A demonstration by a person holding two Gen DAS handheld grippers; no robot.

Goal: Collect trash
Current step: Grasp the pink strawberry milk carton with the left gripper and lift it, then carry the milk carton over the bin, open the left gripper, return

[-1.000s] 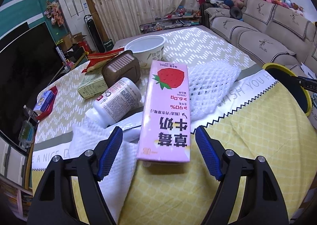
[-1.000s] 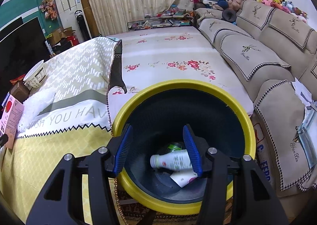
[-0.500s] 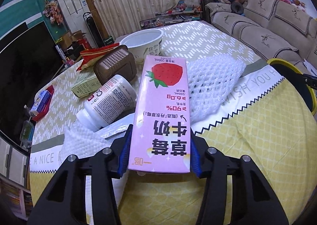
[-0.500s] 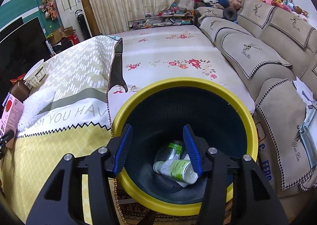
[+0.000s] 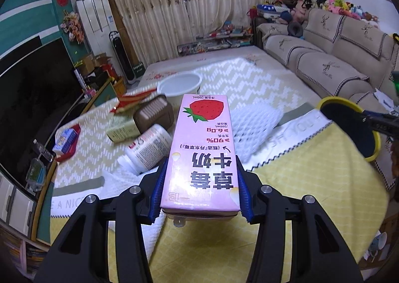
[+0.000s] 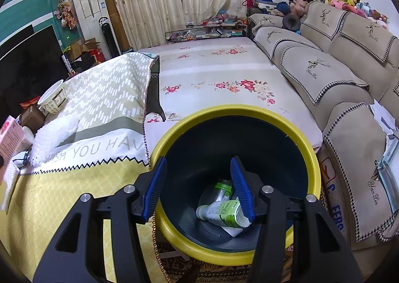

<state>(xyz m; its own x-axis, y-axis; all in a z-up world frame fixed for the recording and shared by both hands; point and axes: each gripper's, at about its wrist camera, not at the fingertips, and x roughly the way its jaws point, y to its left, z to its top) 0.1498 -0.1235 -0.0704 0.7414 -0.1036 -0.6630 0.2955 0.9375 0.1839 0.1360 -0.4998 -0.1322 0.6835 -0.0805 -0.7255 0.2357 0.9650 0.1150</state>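
My left gripper [image 5: 199, 185] is shut on a pink strawberry milk carton [image 5: 203, 151] and holds it lifted above the table; the carton also shows at the left edge of the right wrist view [image 6: 10, 136]. My right gripper [image 6: 197, 185] is open and empty, hovering over the dark bin with a yellow rim [image 6: 311, 158], which stands beside the table. Inside the bin lie a green-and-white bottle [image 6: 224, 213] and other scraps. The bin also shows at the right of the left wrist view [image 5: 374, 151].
On the table lie a white pill bottle [image 5: 147, 148], a brown case [image 5: 153, 116], a white bowl [image 5: 179, 86], a red snack wrapper [image 5: 129, 103], a small green box [image 5: 122, 128] and white foam netting [image 5: 254, 123]. A sofa [image 6: 349, 78] stands to the right.
My left gripper closed on the pink milk carton and lifted it off the table. The right gripper stayed open over the bin; the bottle inside shifted slightly.
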